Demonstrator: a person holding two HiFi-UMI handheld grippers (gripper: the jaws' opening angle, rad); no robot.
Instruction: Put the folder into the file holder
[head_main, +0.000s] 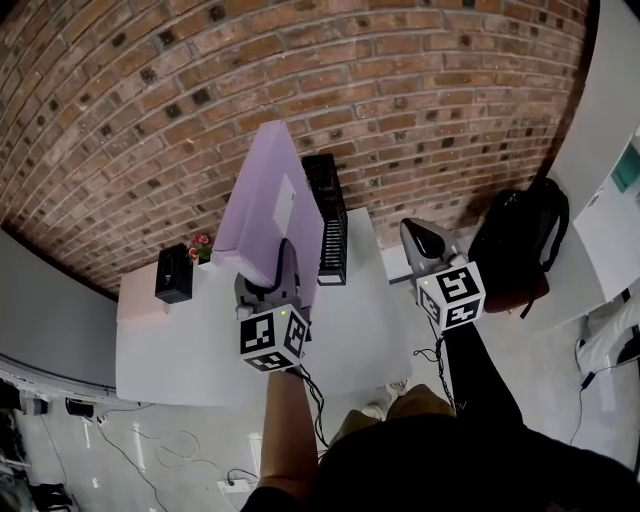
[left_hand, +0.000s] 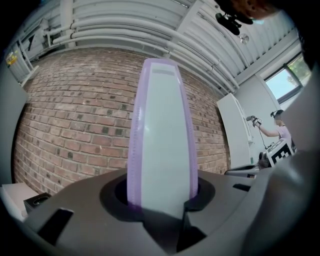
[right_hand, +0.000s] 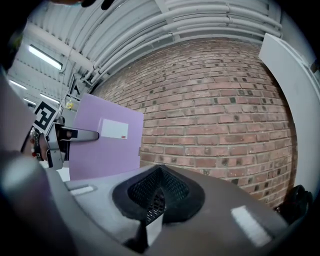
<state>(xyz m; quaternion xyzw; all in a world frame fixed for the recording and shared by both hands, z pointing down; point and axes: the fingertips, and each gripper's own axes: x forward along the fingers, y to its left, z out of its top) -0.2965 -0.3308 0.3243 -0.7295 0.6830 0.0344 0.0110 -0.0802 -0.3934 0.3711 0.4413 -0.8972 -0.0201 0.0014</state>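
The left gripper has its fingers closed on the lower edge of the folder. In the left gripper view the folder stands edge-on between the two jaws, purple at both sides with a pale strip down the middle, and the jaws press against it from left and right. The right gripper holds nothing. In the right gripper view its jaws meet in a ridge with no gap between them.

In the head view the left forearm comes up bare from the bottom centre of the frame. It holds its gripper over the white table, with the folder upright and leaning a little to the upper right. The right arm, in a dark sleeve, holds its gripper to the right of the table's edge, right of centre, pointing toward the brick wall.

The folder is in the air at the centre of the frame, just left of the file holder and not in it. The holder stands at the far side of the table.

There is one folder, one black mesh file holder and two grippers. There is also one small black box at the table's upper left corner, and one black backpack at the right of the frame.
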